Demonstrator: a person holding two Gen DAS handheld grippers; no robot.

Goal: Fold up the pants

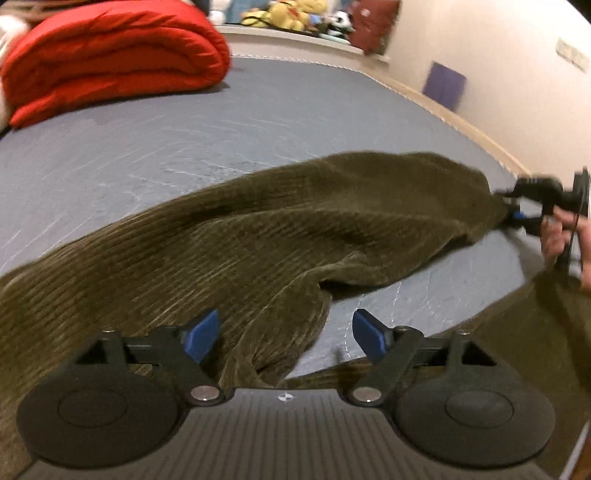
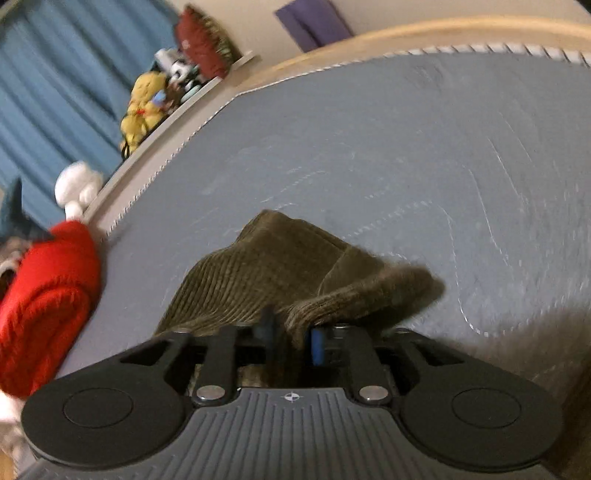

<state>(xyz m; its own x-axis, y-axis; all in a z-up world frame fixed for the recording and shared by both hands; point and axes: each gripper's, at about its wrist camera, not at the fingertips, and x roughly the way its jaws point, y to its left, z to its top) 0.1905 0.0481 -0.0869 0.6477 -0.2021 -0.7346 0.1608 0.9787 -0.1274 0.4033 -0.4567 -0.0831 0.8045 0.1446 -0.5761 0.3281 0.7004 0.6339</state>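
Note:
Olive corduroy pants (image 1: 258,240) lie stretched across a grey-blue bed (image 1: 184,129). My left gripper (image 1: 284,336) hovers over the near fold of cloth, its blue pads wide apart and gripping nothing. At the far right a hand (image 1: 554,236) holds my right gripper (image 1: 513,210), which pinches the lifted end of the pants. In the right wrist view a bunched fold of the pants (image 2: 266,269) runs between the narrow-set pads of the right gripper (image 2: 293,343) and drapes out over the bed (image 2: 369,147).
A folded red quilt (image 1: 110,55) (image 2: 44,302) sits at the bed's far left corner. Plush toys (image 1: 288,14) (image 2: 144,107) line a ledge behind the bed. A purple item (image 1: 443,85) leans on the wall along the wooden bed edge. A blue curtain (image 2: 55,74) hangs behind.

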